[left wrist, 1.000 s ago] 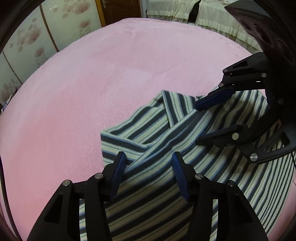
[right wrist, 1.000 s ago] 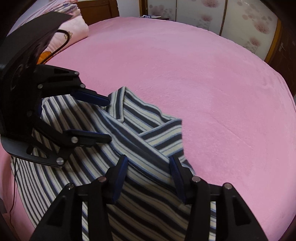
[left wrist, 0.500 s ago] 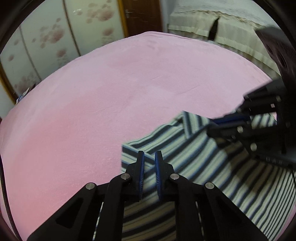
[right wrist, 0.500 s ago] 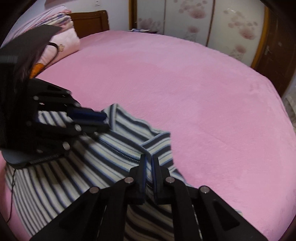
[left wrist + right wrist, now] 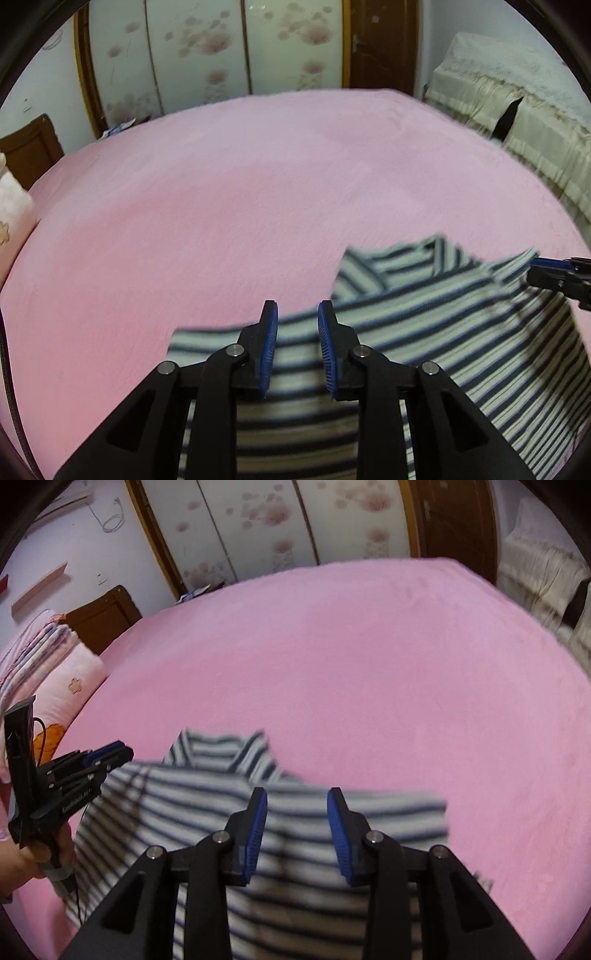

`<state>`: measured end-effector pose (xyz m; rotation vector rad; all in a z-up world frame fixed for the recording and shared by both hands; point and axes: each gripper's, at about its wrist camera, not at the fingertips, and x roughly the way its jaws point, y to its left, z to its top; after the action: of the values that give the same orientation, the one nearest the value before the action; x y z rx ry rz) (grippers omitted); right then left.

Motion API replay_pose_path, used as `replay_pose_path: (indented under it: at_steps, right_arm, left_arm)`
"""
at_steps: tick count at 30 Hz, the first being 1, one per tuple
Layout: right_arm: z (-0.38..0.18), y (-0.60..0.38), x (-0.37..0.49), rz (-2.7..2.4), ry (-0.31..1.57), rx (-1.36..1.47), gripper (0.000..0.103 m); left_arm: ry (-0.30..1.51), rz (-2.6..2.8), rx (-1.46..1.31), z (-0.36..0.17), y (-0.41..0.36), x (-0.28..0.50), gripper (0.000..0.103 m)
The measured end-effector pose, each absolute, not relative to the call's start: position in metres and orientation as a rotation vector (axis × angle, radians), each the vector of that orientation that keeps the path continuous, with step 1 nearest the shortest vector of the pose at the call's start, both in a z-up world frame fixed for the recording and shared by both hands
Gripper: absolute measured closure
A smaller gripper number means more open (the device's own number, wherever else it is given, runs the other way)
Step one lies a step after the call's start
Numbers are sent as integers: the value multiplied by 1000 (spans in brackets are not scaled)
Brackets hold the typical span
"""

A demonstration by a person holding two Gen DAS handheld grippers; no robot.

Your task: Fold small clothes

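Both hands have swung apart since the earlier frames: a second ago your two grippers sat close together over the collar, half a second ago each pinched shut on the fabric, and now they stand at opposite shoulders with the jaws just reopened. Your left gripper (image 5: 297, 314) shows a clear gap between its blue pads, cloth visible behind but nothing pressed, so it has released. Your right gripper (image 5: 297, 799) is the same, wider apart, holding nothing.

Task item: navy-and-cream striped polo shirt of soft knit (image 5: 424, 321), lying on the pink plush bed cover (image 5: 240, 192). Relative to the shirt, the collar (image 5: 221, 751) points toward the far wardrobe doors, the left gripper is at one shoulder edge, the right gripper at the other, and the bare bed spreads beyond the collar. The shirt looks spread wide, body trailing toward you under both tools; it is motion-blurred, so wrinkles are hard to judge.

Judgement: you are between the spread and the first fold.

Risks from here:
- Plush cover grips knit, so dragging a sleeve across could bunch the body underneath.
- Regrasping only the top layer at a shoulder could give a lopsided fold.
- Uneven hands could skew the collar line.
- The left tool's cable (image 5: 75, 897) hangs near the hem and might snag.
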<state>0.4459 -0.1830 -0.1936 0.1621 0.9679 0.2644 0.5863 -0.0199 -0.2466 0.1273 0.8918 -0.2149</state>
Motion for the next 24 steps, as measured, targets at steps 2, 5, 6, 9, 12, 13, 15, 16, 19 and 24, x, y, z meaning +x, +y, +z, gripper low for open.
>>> replay_pose_path:
  at_steps: [2, 5, 6, 9, 12, 13, 15, 16, 19, 24]
  right_arm:
    - [-206, -175, 457, 286, 999, 152, 69]
    - [-222, -159, 475, 284, 1039, 152, 72]
    - [-227, -164, 474, 263, 1043, 146, 79]
    - [-245, -195, 481, 155, 1059, 178, 103]
    - [-242, -223, 482, 72, 1045, 211, 103]
    - [-240, -227, 481, 50, 1034, 200, 103]
    - [-237, -235, 479, -1, 1023, 174, 103]
    - [-235, -240, 479, -30, 1018, 172, 103]
    - [-228, -258, 475, -65, 1015, 210, 103]
    - [-196, -279, 450, -48, 970, 297, 103]
  left_arm:
    - [934, -155, 157, -266, -12, 585, 82]
    - [1007, -66, 143, -291, -2, 596, 81]
    - [1013, -55, 116, -294, 3, 599, 80]
    - [1019, -35, 86, -295, 9, 600, 80]
    - [1018, -16, 93, -297, 7, 602, 80]
    - [1019, -12, 91, -298, 8, 602, 80]
    - [1021, 10, 85, -299, 4, 606, 80]
    - [1024, 11, 79, -300, -7, 612, 80]
    - [1027, 10, 73, -299, -9, 611, 80]
    - [1017, -17, 62, -281, -8, 600, 80]
